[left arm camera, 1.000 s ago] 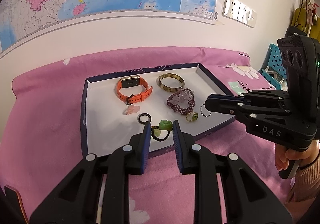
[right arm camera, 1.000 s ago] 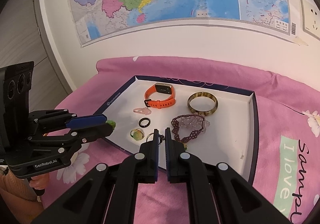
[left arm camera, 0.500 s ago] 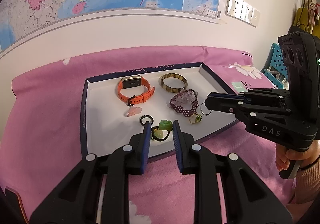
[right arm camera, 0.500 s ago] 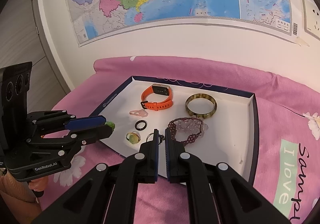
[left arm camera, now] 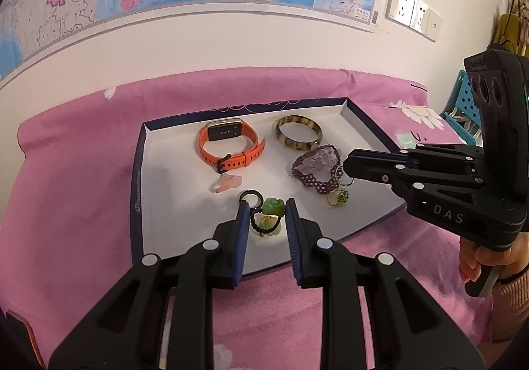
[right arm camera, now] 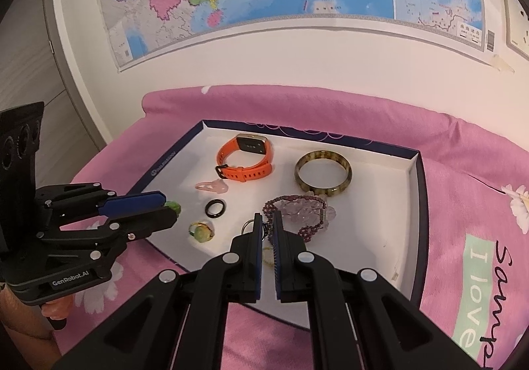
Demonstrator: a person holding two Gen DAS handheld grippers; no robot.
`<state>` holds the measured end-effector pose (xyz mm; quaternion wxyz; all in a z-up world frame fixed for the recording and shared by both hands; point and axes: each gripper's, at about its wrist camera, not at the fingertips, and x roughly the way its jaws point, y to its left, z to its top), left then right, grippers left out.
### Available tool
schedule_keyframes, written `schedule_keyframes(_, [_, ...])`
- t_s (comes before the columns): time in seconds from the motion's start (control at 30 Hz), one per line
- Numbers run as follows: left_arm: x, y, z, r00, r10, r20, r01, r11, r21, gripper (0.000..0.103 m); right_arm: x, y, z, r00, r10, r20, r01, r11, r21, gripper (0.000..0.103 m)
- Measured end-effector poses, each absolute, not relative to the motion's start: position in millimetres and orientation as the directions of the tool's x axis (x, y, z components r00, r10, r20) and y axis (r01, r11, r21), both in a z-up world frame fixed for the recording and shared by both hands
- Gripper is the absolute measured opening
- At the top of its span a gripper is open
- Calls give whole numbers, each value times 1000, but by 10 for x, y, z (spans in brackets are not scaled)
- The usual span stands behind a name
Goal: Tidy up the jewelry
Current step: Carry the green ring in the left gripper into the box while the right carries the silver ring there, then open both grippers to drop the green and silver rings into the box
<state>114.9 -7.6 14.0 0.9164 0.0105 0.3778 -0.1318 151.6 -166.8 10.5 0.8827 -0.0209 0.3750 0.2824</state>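
Green pendant (left arm camera: 272, 207) on black beaded cord, glossy, carved.

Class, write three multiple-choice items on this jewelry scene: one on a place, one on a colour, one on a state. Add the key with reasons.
1. The bangle lies:
A. in the tray, beside the watch
B. on the pink sheet
C. between a gripper's fingers

2. The strap of the watch is:
A. black
B. orange
C. purple

3. The left gripper is:
A. wide open and empty
B. shut on a black ring
C. shut on the green pendant

Key: 1 A, it rests on the tray's white floor, next to the watch. 2 B, the band is plainly orange. 3 C, the pendant sits pinched between the blue pads.
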Motion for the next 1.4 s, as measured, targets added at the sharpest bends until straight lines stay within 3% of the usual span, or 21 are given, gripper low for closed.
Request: schedule_keyframes(1.4, [1385,-85,-98,630,-231,-741,219,969,-115,23,1774,-1610,-160,530,425,-734,-473,867,160,5])
